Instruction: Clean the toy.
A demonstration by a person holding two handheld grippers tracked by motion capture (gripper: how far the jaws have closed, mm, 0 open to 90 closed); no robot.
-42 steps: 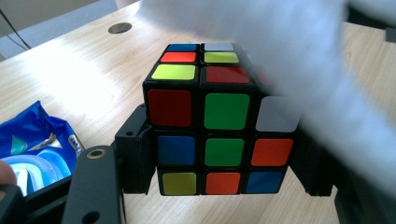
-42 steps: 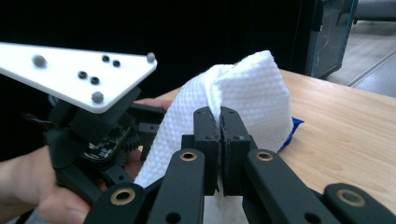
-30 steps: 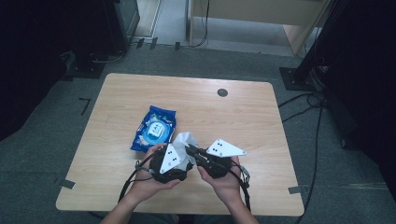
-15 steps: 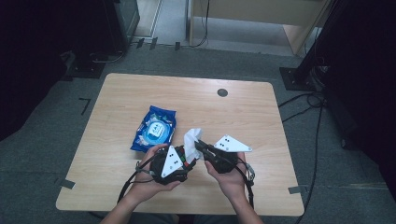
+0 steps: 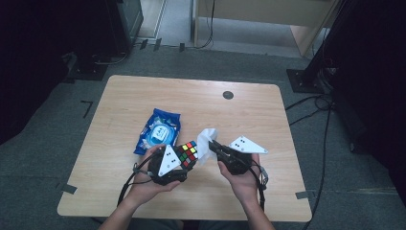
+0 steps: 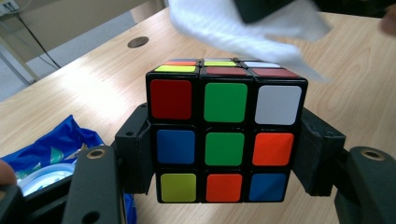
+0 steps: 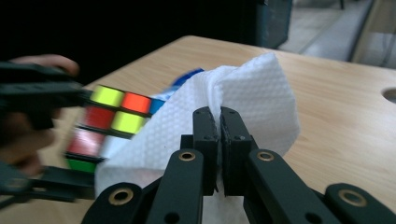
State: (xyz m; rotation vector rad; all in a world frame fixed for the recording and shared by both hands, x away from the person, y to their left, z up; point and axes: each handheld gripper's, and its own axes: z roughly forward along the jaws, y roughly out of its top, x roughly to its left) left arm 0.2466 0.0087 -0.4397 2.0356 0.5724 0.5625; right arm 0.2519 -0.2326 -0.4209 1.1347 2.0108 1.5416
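**Kid:** What is the biggest thing here?

**Friend:** The table. It is light wood, with a small dark round hole near the far edge.

**Kid:** And the blue thing?

**Friend:** That is a blue pack with a round white lid. It lies flat on the table, just past the left hand. There is some print on it, but it is too small to read.

**Kid:** Where is the cube?

**Friend:** The cube is up off the table, near the front edge, between the two hands. The left gripper has its jaws clamped on the cube's two sides. The face we see has red, green and white on top, blue, green and orange in the middle, then yellow, orange and blue. No words on it.

**Kid:** And the white stuff?

**Friend:** That is a wipe, white and bumpy. The right gripper has its jaws pinched tight together on it. The wipe hangs right by the cube's top corner. I cannot tell if it touches the cube.

**Kid:** Any writing at all?

**Friend:** None I can read.
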